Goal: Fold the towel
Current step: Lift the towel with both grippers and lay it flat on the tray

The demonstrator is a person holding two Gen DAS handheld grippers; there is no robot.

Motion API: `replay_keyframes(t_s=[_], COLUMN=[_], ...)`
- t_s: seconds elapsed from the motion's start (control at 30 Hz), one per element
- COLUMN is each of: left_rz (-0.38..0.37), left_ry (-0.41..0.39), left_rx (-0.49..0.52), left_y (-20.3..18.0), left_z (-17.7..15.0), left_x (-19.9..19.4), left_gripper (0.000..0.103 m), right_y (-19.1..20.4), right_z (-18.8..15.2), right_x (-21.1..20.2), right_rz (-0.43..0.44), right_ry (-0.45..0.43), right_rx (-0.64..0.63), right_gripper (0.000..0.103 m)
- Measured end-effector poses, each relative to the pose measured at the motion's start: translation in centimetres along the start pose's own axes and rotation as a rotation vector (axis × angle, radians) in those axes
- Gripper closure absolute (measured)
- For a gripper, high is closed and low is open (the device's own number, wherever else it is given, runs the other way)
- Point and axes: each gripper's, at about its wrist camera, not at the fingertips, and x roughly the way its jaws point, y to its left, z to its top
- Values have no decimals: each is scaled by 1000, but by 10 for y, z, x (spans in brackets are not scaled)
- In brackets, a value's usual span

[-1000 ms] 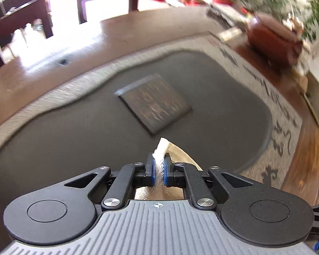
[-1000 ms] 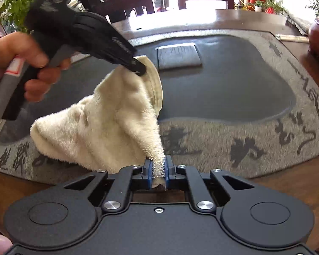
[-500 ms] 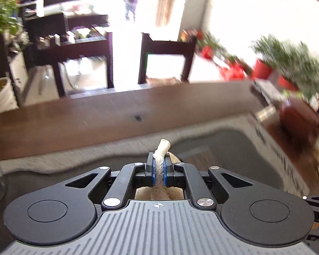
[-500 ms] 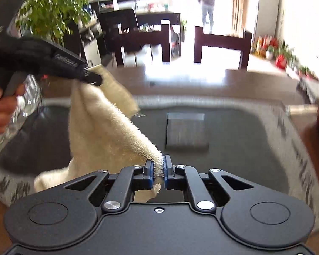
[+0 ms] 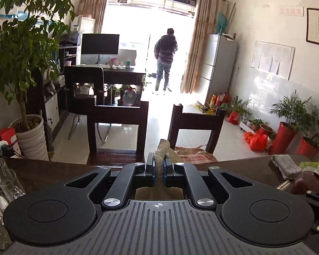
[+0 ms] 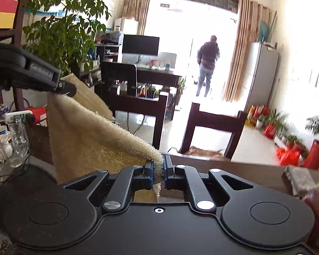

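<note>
A cream terry towel (image 6: pixel 89 140) hangs in the air, stretched between both grippers above the table. My right gripper (image 6: pixel 158 166) is shut on one corner of it. My left gripper (image 6: pixel 69 89), seen at the upper left of the right wrist view, is shut on the other top corner. In the left wrist view the left gripper (image 5: pixel 159 162) pinches a thin strip of the towel (image 5: pixel 162 148) that sticks up between its blue pads. The rest of the cloth drops out of sight below the grippers.
Glasses and cups (image 6: pixel 8 146) stand at the table's left edge. A folded grey cloth (image 5: pixel 286 166) and a brown teapot (image 5: pixel 308 183) lie at the right. Dark wooden chairs (image 5: pixel 196 123), potted plants (image 5: pixel 25 59) and a standing person (image 5: pixel 165 57) are beyond the table (image 5: pixel 46 171).
Both grippers have risen and tilted up with the towel; the views went from the grey mat to the room beyond. The towel now hangs stretched between them, lifted off the mat.
</note>
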Motion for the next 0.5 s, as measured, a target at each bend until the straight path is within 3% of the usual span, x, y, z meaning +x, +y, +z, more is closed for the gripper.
replay_keyframes(t_s=[0.13, 0.5], left_rz=[7, -19], left_ry=[42, 331], left_rx=[0, 53], left_y=[-1, 6], left_z=[-35, -183], left_x=[-2, -14], left_gripper=[96, 96], right_y=[0, 36], right_z=[-20, -129], right_x=[-3, -23], right_rz=[15, 112], right_ry=[29, 277], right_rx=[-22, -63], right_gripper=[94, 94])
